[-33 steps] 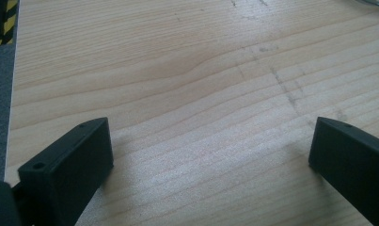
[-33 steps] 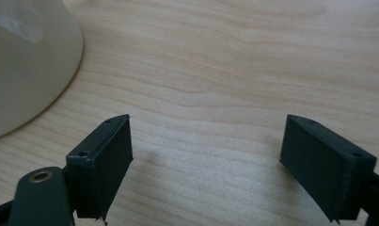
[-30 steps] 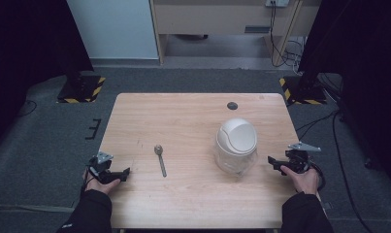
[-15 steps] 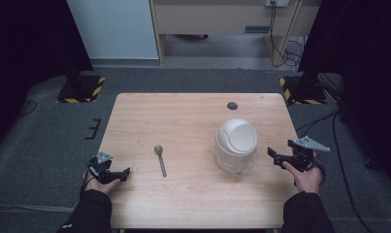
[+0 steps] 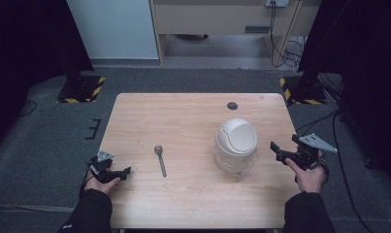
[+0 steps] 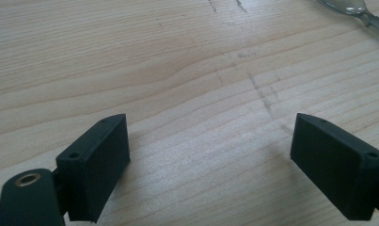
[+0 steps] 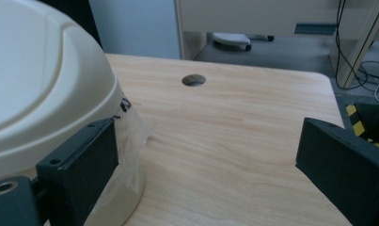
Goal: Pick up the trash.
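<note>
A white domed bin (image 5: pixel 236 145) with a swing lid and a clear liner stands on the right half of the wooden table (image 5: pixel 193 121). It looms at the left of the right gripper view as the bin (image 7: pixel 41 94). A metal spoon (image 5: pixel 160 158) lies left of centre; its bowl, the spoon (image 6: pixel 351 8), peeks in at the top right of the left gripper view. My left gripper (image 5: pixel 120 172) rests open at the table's front left edge, nothing between its jaws. My right gripper (image 5: pixel 276 150) is held open just right of the bin, raised off the table.
A round cable hole (image 5: pixel 232 105) sits near the table's far edge. Beyond the table are a wooden cabinet (image 5: pixel 222 17), cables (image 5: pixel 280 43) and yellow-black striped stand feet (image 5: pixel 81 90) on the grey floor.
My right gripper has lifted and drawn a little closer to the bin. The left gripper, spoon and bin have stayed put.
</note>
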The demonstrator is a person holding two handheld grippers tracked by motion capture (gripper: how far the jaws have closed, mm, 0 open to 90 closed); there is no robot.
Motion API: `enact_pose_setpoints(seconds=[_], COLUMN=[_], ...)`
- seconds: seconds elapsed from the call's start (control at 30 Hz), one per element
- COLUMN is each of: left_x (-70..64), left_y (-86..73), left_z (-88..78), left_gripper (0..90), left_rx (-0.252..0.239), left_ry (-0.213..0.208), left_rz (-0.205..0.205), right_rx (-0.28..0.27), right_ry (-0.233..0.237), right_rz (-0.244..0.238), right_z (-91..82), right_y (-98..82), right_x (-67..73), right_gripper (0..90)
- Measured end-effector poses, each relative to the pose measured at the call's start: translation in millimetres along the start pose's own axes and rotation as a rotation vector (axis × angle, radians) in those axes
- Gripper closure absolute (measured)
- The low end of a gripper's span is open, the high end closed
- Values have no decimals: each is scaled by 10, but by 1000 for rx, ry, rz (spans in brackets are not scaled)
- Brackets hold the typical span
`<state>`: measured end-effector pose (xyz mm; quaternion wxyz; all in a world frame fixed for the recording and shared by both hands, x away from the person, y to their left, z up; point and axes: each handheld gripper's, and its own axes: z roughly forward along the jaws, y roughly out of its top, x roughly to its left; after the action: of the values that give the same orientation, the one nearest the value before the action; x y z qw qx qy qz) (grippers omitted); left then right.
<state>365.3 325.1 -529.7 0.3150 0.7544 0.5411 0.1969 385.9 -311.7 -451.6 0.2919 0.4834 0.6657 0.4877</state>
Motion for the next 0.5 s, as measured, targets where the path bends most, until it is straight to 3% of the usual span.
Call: enact_pose_setpoints(seconds=[0.27,0.37,0.5], left_x=[-38,-74,-90], left_y=[-8,-16,-20], left_z=[31,55,68], left_gripper=[68,27,1], left_rx=[-5,-1,-5], left_ry=[-2,8,8], left_rz=[17,48,47], right_rx=[-66,-89,-109], right_ry=[-5,-3,-1], right_rz=[10,7,8], right_z=[-89,-136,-164], right_y=[142,211,259], right_x=[22,28,40], right_gripper=[68,68,68])
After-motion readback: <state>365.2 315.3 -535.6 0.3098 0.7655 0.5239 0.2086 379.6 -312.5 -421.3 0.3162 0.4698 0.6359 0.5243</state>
